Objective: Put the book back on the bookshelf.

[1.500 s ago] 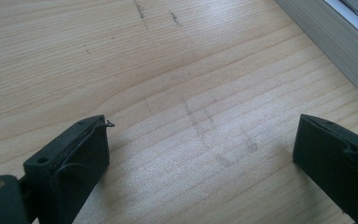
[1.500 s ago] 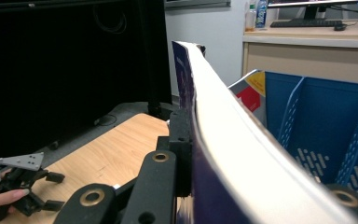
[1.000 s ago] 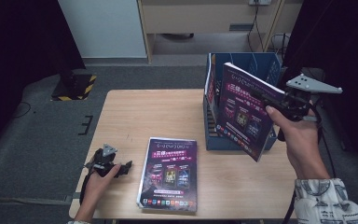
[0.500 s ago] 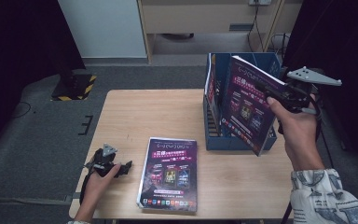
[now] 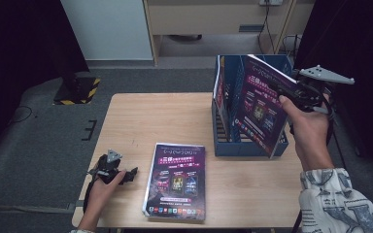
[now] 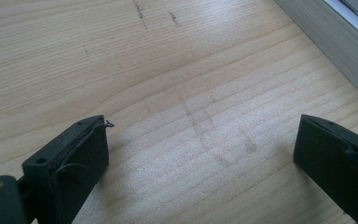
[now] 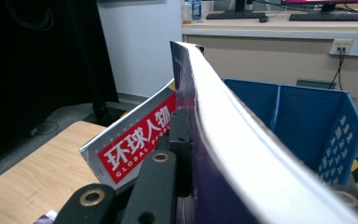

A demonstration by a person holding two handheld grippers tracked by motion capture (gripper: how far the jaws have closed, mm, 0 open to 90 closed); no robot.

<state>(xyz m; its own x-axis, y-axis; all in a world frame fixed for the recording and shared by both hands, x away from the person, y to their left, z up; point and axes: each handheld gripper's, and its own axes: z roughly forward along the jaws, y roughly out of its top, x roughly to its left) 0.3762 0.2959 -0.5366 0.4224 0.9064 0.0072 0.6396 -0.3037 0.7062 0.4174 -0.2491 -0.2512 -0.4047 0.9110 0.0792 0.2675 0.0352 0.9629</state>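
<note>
Left gripper (image 5: pixel 126 174) rests near table's (image 5: pixel 141 116) front-left corner, jaws spread wide, empty. Purple magazine (image 5: pixel 177 180) lies flat at front edge. Right gripper (image 5: pixel 285 92) clamps a second magazine (image 5: pixel 262 109), tilted over blue file box (image 5: pixel 233 141) at back-right corner.

I see black two-jaw grippers: left gripper (image 5: pixel 132 173) and right gripper (image 5: pixel 278 90) each topped by a grey triangular plate, brass-ringed screw holes, right sleeve (image 5: pixel 337 199) white with dark print.

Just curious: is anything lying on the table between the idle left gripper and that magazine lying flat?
No. The high view shows bare wood between the left gripper and the flat magazine; the left gripper view shows the same.
</note>
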